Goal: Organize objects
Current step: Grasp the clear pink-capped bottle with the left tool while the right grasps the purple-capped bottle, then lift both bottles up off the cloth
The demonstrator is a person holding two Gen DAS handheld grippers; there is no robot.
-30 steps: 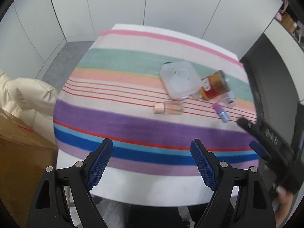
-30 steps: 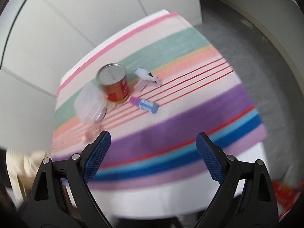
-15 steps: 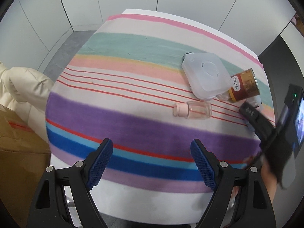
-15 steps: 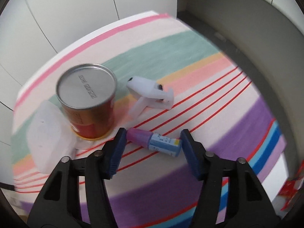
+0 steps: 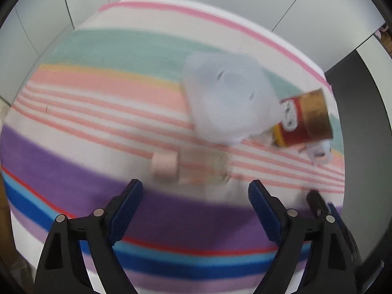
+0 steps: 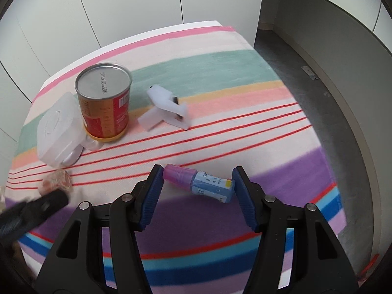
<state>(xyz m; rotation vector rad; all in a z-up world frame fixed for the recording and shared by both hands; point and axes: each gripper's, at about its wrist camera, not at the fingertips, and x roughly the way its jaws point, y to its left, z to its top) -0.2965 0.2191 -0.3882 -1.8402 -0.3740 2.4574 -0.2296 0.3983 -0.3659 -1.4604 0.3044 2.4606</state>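
My right gripper [image 6: 197,191] sits low over the striped worktop [image 6: 245,132] with the little blue dropper bottle [image 6: 201,185] lying on its side between the jaws; pads are just beside both ends but not pressing, so nothing's grabbed. My left gripper [image 5: 194,204] has its jaws spread wide and empty, right in front of the clear pink-capped bottle [image 5: 193,167], also lying down. Further back: the white plastic box [image 6: 57,132] touching the upright red can [image 6: 105,103], and a white clip [image 6: 164,109] near the can.
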